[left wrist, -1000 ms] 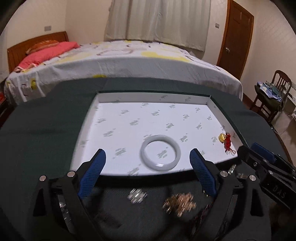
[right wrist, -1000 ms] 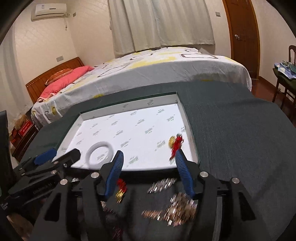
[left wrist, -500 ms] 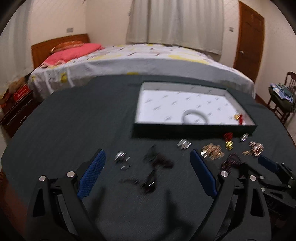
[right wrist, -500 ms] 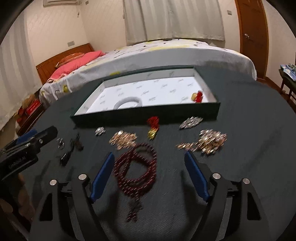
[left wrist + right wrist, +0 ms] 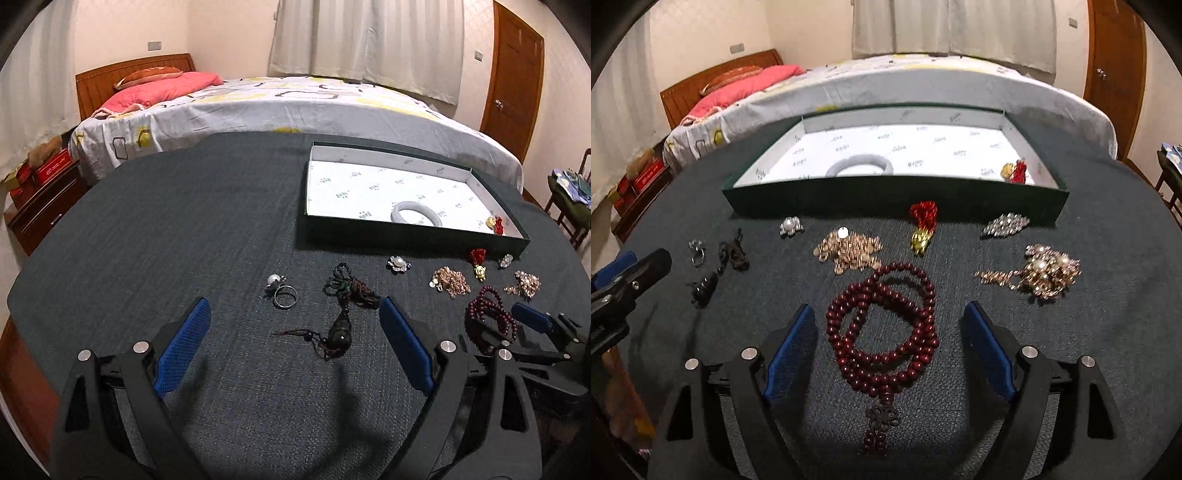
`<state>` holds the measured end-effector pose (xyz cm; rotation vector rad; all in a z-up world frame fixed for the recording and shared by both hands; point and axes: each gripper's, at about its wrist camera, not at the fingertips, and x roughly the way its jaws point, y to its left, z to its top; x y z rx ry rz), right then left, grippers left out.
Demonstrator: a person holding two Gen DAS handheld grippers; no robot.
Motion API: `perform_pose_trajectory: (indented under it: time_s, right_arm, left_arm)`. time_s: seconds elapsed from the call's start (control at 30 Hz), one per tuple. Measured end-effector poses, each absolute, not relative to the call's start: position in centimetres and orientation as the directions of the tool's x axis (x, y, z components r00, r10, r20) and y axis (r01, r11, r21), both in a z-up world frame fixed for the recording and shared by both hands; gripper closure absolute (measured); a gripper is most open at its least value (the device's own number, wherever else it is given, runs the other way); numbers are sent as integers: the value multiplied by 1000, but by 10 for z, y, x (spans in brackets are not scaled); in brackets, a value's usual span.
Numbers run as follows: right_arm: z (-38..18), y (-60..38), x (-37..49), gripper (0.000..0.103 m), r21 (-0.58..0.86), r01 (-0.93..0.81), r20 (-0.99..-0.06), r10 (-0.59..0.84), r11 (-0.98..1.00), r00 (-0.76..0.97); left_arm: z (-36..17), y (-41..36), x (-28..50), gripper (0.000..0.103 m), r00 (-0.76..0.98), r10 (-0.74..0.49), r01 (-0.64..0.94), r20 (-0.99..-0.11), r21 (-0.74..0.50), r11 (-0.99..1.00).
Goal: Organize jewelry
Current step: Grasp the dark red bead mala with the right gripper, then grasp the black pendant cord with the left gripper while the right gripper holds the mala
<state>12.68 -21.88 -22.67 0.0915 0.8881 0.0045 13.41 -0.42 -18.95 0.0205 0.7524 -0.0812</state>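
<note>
Left hand-held gripper (image 5: 293, 349): jaws spread wide, holding nothing, above the surface (image 5: 166, 240); a dark pendant on a cord (image 5: 338, 334) lies between its blue fingers (image 5: 183, 347).
Right hand-held gripper (image 5: 888, 356): jaws spread wide, holding nothing; the dark red bead necklace (image 5: 886, 325) lies coiled between its fingers, not touched by them.
Tray (image 5: 406, 236): dark green walls, white printed lining, on the far right part of the surface.
Tray contents: a pale bangle (image 5: 416, 218) near the front wall; a small gold and red charm (image 5: 495, 224) in the front right corner, apart from the bangle.
Loose jewelry, left group: a ring with a pearl (image 5: 281, 291) and a tangle of dark cord (image 5: 349, 286), near each other, ahead of the left hand-held gripper.
Loose jewelry, row just before the tray: a pearl brooch (image 5: 790, 225), a red tassel with a gold charm (image 5: 923, 227), a rhinestone brooch (image 5: 1005, 224).
Loose jewelry, middle row: a heap of gold chain (image 5: 849, 251) just beyond the bead necklace; a gold and pearl cluster (image 5: 1043, 271) to its right, well apart.
Surface: covered in dark grey cloth; all pieces outside the tray rest directly on it.
Background: a bed (image 5: 295, 107) with a pink pillow (image 5: 162, 86), a wooden door (image 5: 511, 77), curtains (image 5: 369, 40).
</note>
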Motion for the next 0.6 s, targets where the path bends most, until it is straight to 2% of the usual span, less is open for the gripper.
perform_pose_trajectory:
  time_s: [0.13,0.2,0.23,0.3,0.37,0.43,0.6]
  right_arm:
    - [-227,-219,123,26,61,31,-772,27,998,635]
    - [-227,-221,120,38,51,37,-766,15,998,643]
    - [-226,-223,118,48,40,40,-764,4,998,646]
    - [-226,-226,116,56,33,38,-761,0,999,649]
    - [-226,-231,113,71,40,38,-757,5,999,653]
    - [-225,-233,112,81,49,35,-754,14,998,657]
    - [-224,-238,110,82,78,30,-751,39,996,659]
  left_arm:
    - [-193,-5,136,13,718,-67,80,-693,-13,997]
    - [-195,-5,136,13,713,-65,78,-699,-13,997]
    - [-196,-4,137,13,711,-65,78,-701,-13,997]
    - [-197,-4,137,13,707,-66,78,-704,-15,997]
    - [-198,-5,136,13,705,-68,81,-706,-15,997]
    - [-199,-6,136,13,703,-71,87,-707,-14,996]
    - [-203,-11,137,13,697,-77,102,-713,-7,995]
